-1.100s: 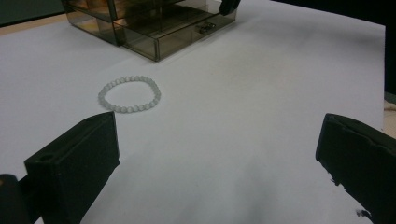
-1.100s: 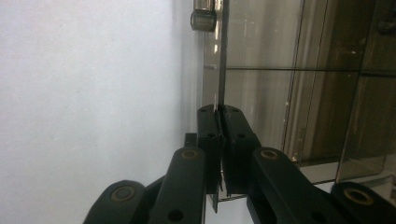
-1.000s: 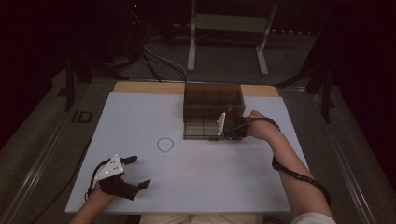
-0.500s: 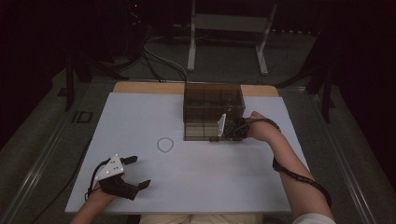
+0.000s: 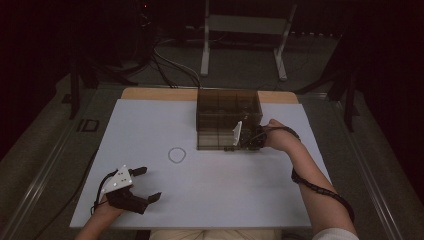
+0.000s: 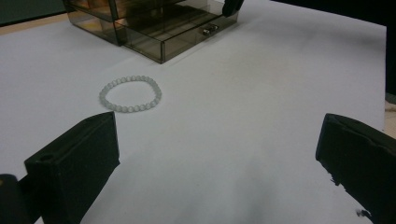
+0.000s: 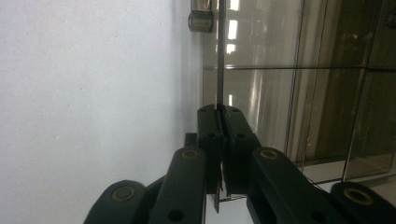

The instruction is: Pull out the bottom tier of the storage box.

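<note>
White tabletop [image 5: 210, 185] bears bracelet [image 5: 176, 155]; right gripper [image 7: 219, 114] pinches drawer front [image 7: 220, 56], left gripper [image 5: 142, 184] gapes empty.

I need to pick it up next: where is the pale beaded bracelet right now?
In the high view, the pale beaded bracelet lies flat on the white table, left of the smoky clear plastic drawer box, beyond the left gripper.

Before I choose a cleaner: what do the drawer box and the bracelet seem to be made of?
The drawer box looks like smoky brown clear plastic, probably acrylic: glossy, see-through walls with reflections, and a small metallic knob. The bracelet looks like pale, smooth round beads, glass or stone; which, I cannot tell.
</note>
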`<action>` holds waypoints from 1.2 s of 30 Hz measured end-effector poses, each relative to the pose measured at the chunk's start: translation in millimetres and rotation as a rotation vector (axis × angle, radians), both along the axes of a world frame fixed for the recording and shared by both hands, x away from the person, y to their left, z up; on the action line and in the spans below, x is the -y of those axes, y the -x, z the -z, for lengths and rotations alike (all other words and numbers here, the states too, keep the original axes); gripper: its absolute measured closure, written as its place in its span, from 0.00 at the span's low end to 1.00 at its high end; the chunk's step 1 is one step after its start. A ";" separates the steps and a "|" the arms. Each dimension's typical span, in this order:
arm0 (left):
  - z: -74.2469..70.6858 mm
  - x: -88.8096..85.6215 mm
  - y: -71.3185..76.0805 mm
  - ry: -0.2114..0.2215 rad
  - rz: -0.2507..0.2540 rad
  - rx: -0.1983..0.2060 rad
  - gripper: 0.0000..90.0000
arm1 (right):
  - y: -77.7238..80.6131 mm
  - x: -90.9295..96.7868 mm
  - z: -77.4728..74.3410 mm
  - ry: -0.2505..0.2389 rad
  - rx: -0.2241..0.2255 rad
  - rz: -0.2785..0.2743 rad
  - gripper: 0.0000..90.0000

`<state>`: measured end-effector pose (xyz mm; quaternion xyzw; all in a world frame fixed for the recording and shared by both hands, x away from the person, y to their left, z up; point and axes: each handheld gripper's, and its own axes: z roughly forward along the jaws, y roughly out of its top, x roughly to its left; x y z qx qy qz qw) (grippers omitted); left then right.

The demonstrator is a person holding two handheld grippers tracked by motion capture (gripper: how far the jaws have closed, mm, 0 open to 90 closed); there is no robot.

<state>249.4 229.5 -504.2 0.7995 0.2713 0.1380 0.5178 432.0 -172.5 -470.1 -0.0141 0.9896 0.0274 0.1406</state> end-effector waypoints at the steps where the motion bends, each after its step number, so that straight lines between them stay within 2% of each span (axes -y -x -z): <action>1: 0.0 0.0 0.0 0.000 0.000 0.000 0.01 | 0.2 -0.2 0.1 0.001 0.000 -0.003 0.97; 26: 0.1 -0.1 -0.7 -0.001 0.001 -0.004 0.01 | -1.1 -1.6 -1.0 -0.001 -0.016 0.017 0.95; 29: 0.3 -0.2 -0.8 0.001 0.000 -0.006 0.01 | -0.7 -1.3 -6.0 -0.035 -0.020 0.031 0.91; 36: 0.2 0.2 -0.6 -0.002 0.002 -0.005 0.01 | 1.2 -1.1 -23.4 -0.129 -0.005 0.108 0.80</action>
